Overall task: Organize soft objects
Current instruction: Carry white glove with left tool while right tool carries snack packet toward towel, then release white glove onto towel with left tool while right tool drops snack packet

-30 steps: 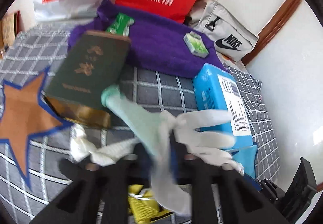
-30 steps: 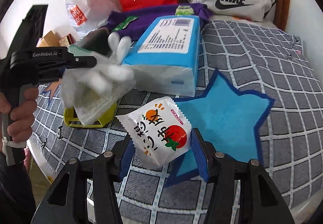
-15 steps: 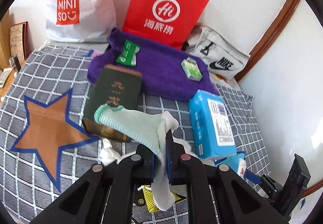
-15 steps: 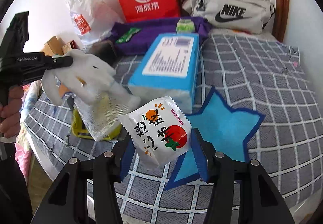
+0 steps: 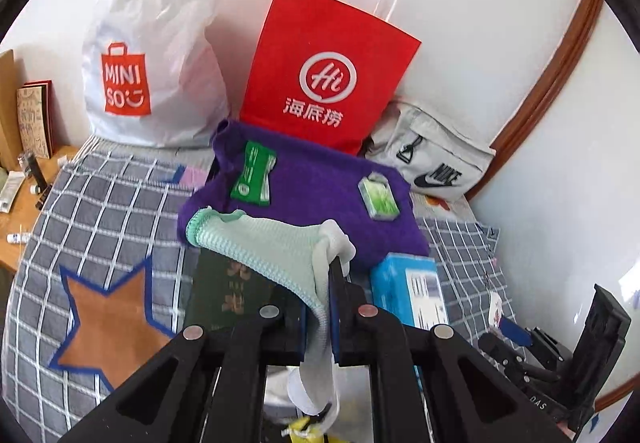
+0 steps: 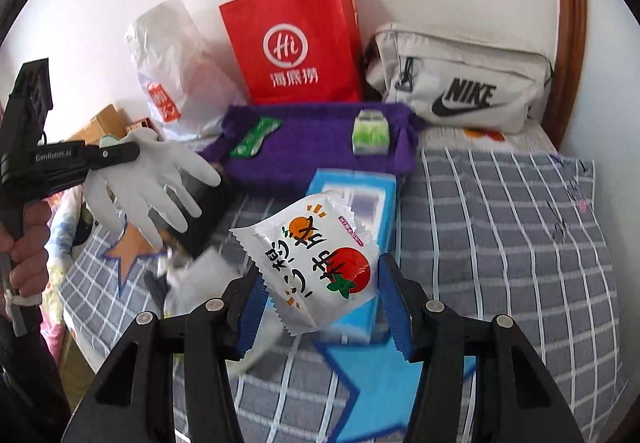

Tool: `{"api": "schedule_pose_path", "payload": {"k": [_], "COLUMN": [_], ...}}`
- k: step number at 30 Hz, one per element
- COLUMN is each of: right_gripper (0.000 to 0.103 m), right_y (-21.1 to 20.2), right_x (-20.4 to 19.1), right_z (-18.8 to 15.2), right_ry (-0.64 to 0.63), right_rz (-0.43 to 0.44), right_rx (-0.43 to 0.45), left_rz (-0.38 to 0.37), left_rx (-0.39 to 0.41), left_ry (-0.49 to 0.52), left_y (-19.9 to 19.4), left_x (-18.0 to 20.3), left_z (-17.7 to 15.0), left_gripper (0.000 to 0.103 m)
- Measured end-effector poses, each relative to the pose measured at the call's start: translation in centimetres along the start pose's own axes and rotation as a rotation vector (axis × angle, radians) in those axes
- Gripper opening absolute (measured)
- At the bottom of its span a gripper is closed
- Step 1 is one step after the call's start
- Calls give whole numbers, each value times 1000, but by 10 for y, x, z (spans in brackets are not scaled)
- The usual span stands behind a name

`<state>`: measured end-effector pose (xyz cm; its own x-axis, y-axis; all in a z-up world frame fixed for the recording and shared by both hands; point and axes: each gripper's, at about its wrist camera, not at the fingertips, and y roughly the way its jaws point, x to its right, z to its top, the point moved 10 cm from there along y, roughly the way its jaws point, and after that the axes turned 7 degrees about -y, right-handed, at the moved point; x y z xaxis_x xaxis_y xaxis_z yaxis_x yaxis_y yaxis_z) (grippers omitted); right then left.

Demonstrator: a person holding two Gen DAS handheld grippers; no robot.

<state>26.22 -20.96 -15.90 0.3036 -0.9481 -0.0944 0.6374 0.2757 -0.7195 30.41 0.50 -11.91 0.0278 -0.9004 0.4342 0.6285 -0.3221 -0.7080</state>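
My left gripper [image 5: 318,307] is shut on a pale green and white work glove [image 5: 276,247], held in the air above the dark green book [image 5: 232,295]. In the right wrist view the glove [image 6: 160,179] hangs from the left gripper [image 6: 132,153] at the left. My right gripper [image 6: 320,307] is shut on a white snack packet with orange and tomato print [image 6: 316,263], held above the blue tissue pack [image 6: 360,195] and the blue star patch [image 6: 380,383]. A purple towel [image 5: 320,195] lies at the back with two green packets [image 5: 254,175] on it.
A red paper bag [image 5: 324,71], a white Miniso bag [image 5: 152,55] and a grey Nike pouch [image 5: 436,159] stand along the wall. An orange star patch [image 5: 112,323] lies on the checked bedcover [image 6: 500,243]. A wooden shelf [image 5: 16,195] is at the left.
My left gripper has lifted the glove up off the bed and carried it back towards the purple towel. My right gripper has risen and tilted back with the snack packet.
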Motion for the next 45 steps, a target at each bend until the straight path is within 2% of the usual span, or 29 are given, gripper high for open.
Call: {"api": "schedule_pose_path", "payload": {"k": [9,17,20,29,39,41,43,45], "right_gripper": [53,53,53,53,54,57,64,71], "right_y": [46,106,130,187,208,209,208,204], "right_x": [20,40,43,53,54,53,51,51], "right_z": [68,97,98,80,70,70,71,73], "right_ry": [-3,4,4,-5,-32,-47,-59,-75], "right_rz": [-9,-5,1,9,7,22,17,-3], "right_rx": [2,-64,-103,-242,-305,-306,-300,-282], "left_rz": [17,-32,-51,-2,50,65,85,101], "left_rx": [2,-41,-76,-179,-246,-253,-259,-255], "left_ry": [14,11,14,9,4,3,5,12], "left_y": [39,87,110,175,203,203,202,199], "left_x": [4,14,17,-13,-31,-35,-39,-42], "left_z": [53,87,88,76,68,67,66,66], "left_gripper": [9,9,9,9,10,18,35,40]}}
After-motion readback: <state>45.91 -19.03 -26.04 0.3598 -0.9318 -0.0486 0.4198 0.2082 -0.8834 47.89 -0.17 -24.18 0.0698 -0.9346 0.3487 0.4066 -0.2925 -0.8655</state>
